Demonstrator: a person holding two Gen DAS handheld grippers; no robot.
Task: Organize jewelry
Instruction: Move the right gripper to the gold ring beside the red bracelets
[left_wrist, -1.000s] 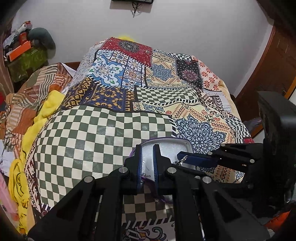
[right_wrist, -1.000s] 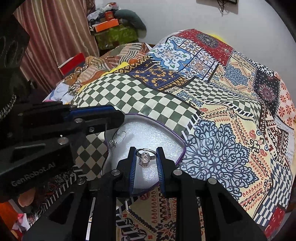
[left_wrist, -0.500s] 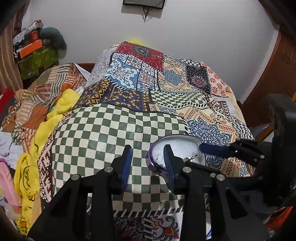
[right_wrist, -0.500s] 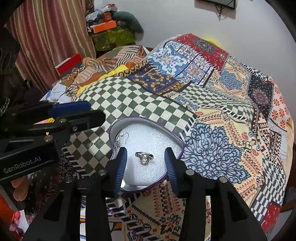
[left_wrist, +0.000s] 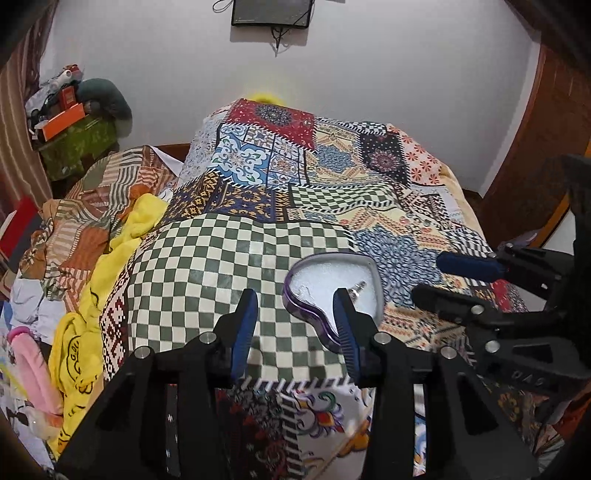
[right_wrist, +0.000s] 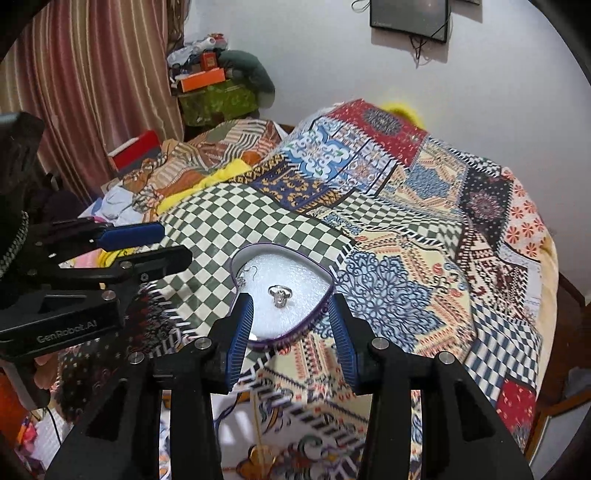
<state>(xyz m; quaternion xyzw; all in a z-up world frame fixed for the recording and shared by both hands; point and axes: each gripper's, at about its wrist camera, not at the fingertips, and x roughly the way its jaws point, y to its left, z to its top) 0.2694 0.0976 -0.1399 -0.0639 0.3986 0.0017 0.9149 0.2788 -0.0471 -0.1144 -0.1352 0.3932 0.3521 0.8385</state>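
Now the ring (right_wrist: 279, 294) lies in the heart-shaped box (right_wrist: 317, 267) just beyond the right claw (right_wrist: 290, 317), whose jaws stand apart, empty.

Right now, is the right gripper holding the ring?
No, the ring lies on the white foam inside the heart-shaped box, and the right gripper stands open above it.

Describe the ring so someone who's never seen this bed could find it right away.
On the patchwork bedspread, where the green checks end, sits a heart-shaped purple box lined with white foam. The ring lies mid-foam: a silver band with a stone, unlike the hooked earring by the rim.
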